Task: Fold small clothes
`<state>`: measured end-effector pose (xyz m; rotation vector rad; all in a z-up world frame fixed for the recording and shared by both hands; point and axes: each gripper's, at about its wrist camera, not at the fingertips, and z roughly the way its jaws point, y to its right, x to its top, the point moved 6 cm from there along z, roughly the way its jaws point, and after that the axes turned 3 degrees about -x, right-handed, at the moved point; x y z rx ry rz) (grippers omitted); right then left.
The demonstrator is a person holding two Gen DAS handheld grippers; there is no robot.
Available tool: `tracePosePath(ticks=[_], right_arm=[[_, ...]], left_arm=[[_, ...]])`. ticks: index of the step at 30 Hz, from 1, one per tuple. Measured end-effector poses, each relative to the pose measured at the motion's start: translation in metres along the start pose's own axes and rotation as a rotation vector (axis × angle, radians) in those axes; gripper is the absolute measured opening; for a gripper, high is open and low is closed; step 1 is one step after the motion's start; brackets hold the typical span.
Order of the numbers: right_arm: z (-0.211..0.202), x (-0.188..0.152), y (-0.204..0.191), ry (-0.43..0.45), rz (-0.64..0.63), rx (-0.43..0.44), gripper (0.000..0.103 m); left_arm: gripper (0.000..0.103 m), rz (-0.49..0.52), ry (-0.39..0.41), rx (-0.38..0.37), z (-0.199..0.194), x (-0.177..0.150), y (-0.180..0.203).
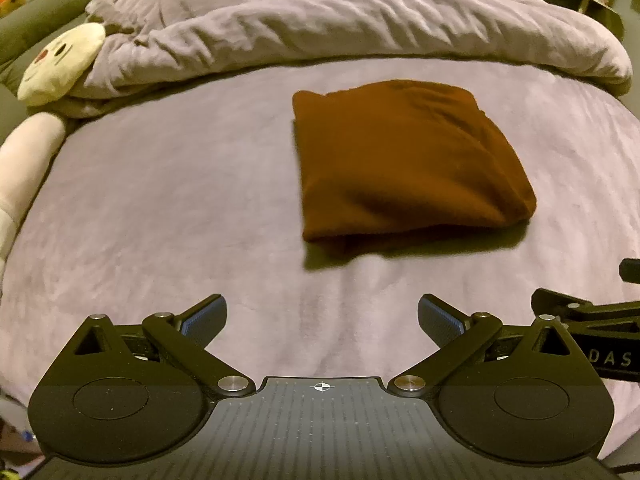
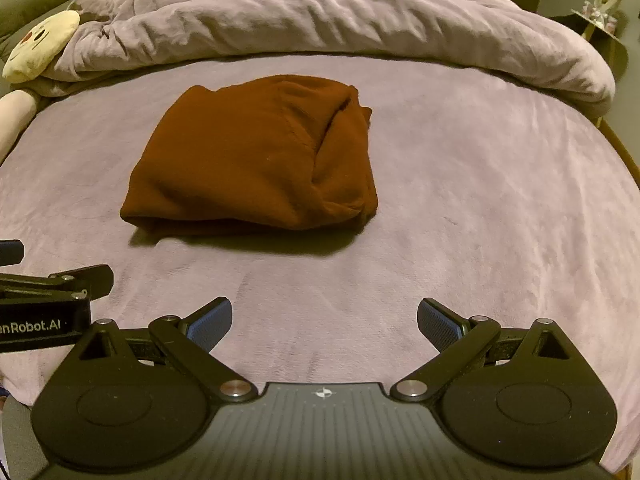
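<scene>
While both my tongs hover low over the sheet (image 1: 160, 208), I go through the scene from left to right. At the far left a plush toy (image 1: 60, 64) lies at the edge of the bunched duvet (image 1: 320, 20), which runs across the whole back of the bed. My left gripper (image 1: 322, 316) has its jaws spread wide and holds nothing. The brown cloth (image 1: 404, 156) rests on the sheet ahead of it, a little toward my right side and well apart from the fingers. My right gripper (image 2: 325, 320) is also wide open and empty, and from its camera the cloth (image 2: 256, 156) lies ahead and toward my left, so it sits between the two tools, further up the bed.

I judge that this cloth is already folded into a thick square packet, with a rolled edge on its right side. The step in hand seems to be the end of this fold. Next I must either press the packet flat or move it aside, which calls for reaching forward with both tools and closing on its near corners without opening the layers.
</scene>
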<state>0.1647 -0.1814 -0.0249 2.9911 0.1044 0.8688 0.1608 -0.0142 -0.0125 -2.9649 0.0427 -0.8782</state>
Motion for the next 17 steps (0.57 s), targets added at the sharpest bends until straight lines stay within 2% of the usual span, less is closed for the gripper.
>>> tracePosePath(ticks=[17], right_arm=[[-0.0020,-0.0013,-0.0015,0.009,-0.016,-0.009,0.099]], left_arm=[[0.103,0.006,-0.019,-0.005,0.0010,-0.0029,0.0021]])
